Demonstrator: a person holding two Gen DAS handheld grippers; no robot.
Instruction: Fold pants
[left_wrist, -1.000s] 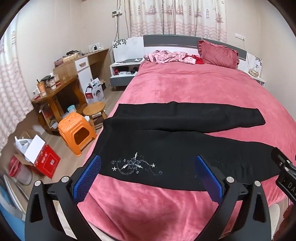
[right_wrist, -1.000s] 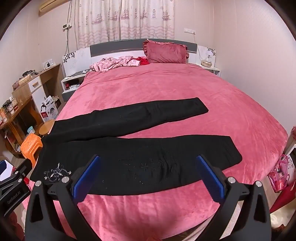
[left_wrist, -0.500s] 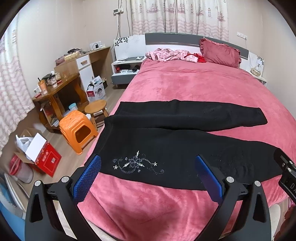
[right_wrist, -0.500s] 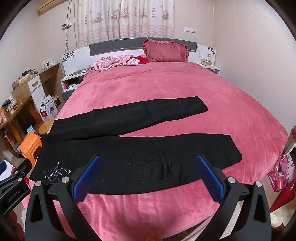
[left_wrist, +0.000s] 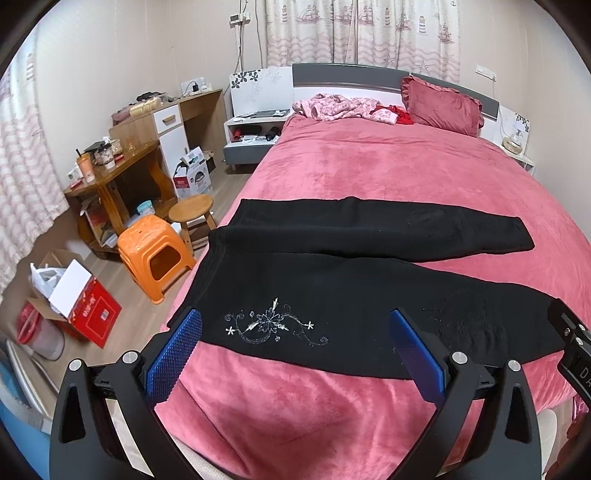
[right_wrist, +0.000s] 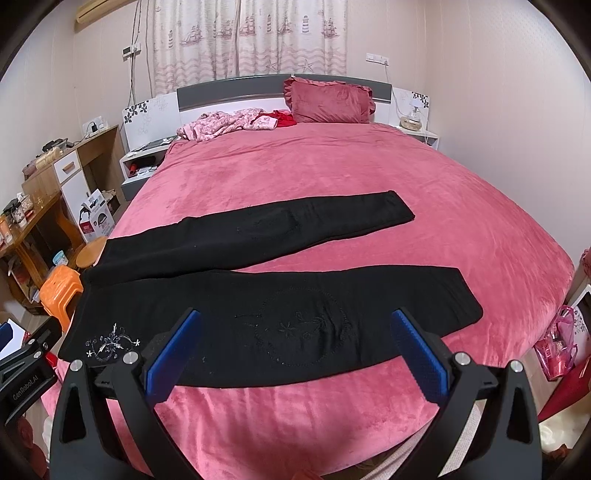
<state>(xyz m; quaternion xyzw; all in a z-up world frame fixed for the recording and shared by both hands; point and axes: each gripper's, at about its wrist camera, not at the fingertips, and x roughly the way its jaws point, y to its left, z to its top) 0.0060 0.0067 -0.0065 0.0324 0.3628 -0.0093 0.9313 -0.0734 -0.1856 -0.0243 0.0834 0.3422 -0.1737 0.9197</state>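
The black pants (left_wrist: 332, 288) are spread unfolded on the bed (left_wrist: 406, 166); no fold is made; left gripper (left_wrist: 295, 350) and right gripper (right_wrist: 295, 350) are held wide, empty.

One pants (left_wrist: 354, 288), two stools (left_wrist: 157, 254), one pillow (left_wrist: 445, 107)

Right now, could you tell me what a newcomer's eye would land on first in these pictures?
Most striking are the black pants, spread flat with legs apart across the near half of the pink bed, white floral embroidery near the waist. Both tools, left tool and right tool, hover open above the near edge, holding nothing. An orange stool stands on the floor left of the bed.
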